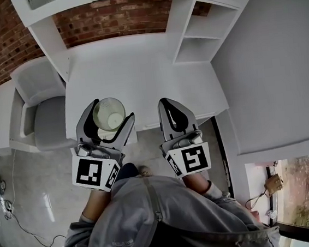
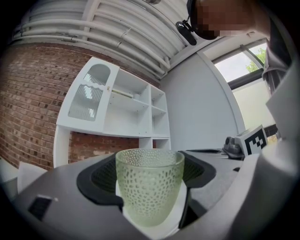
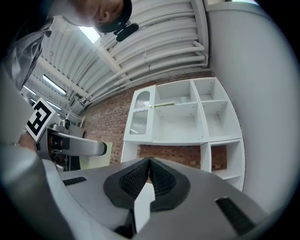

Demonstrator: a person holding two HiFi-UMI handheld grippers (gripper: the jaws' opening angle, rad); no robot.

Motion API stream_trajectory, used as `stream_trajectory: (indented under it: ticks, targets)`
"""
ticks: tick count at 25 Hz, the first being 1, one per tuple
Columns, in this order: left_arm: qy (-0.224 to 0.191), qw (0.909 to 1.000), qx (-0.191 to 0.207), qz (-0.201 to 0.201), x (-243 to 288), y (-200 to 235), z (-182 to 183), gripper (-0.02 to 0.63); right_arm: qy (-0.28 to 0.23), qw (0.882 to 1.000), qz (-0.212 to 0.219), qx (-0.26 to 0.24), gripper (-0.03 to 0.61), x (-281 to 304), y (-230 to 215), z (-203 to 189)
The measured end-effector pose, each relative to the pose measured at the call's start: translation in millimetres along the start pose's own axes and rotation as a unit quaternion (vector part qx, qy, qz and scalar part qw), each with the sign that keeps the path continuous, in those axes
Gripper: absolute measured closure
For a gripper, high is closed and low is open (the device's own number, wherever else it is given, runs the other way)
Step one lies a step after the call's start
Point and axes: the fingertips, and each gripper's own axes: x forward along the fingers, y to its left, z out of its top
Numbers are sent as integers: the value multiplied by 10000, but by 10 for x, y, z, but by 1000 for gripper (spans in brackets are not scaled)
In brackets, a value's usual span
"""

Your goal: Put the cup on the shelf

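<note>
Left hand-held gripper (image 1: pixel 110 118) pinches the cup (image 2: pixel 149 187) between its dark ribbed pads, one on each side of the wall. The cup is pale green dimpled glass, upright and apparently empty. It is over the near edge of the white worktop (image 1: pixel 138 72), well short of the shelf (image 1: pixel 200 33). I cannot tell whether its base is resting on anything.

Right hand-held gripper (image 3: pixel 149 164) has its jaws pressed together on nothing, just beside the left one.

Judgement: the carry is in hand and placement is not yet done.

Risks from here:
- The pads bear on curved glass, so a loosened squeeze or a jolt could let the cup slide down and out.
- The shelf compartments look narrow — the rim or the gripper's sides could clip a divider or a board edge on the way in.
- Releasing before the base sits flat would tip the cup.
</note>
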Motion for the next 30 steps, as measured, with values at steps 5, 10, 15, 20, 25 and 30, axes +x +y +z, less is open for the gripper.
stream_trajectory:
  ticks: [5, 10, 15, 20, 25, 30]
  targets:
    - [33, 9999, 35, 127, 159, 139, 14, 225, -6, 10000, 50, 20, 551, 190, -49, -43]
    - [72, 9999, -44, 63, 409, 354, -86, 225, 67, 9999, 109, -20, 551, 474, -30, -135]
    - [71, 9999, -133, -7, 726, 616, -127, 225, 132, 9999, 100, -30, 551, 862, -119, -205]
    - [73, 9998, -157, -47, 1050, 927, -168, 225, 153, 9999, 14, -46, 551, 1269, -260, -272]
    - [77, 9996, -157, -224, 1400, 1121, -166, 225, 170, 9998, -120, -33, 551, 1619, -408, -326]
    - [59, 9990, -112, -420, 1681, 1227, -134, 225, 164, 9994, -283, -54, 551, 1843, -562, -353]
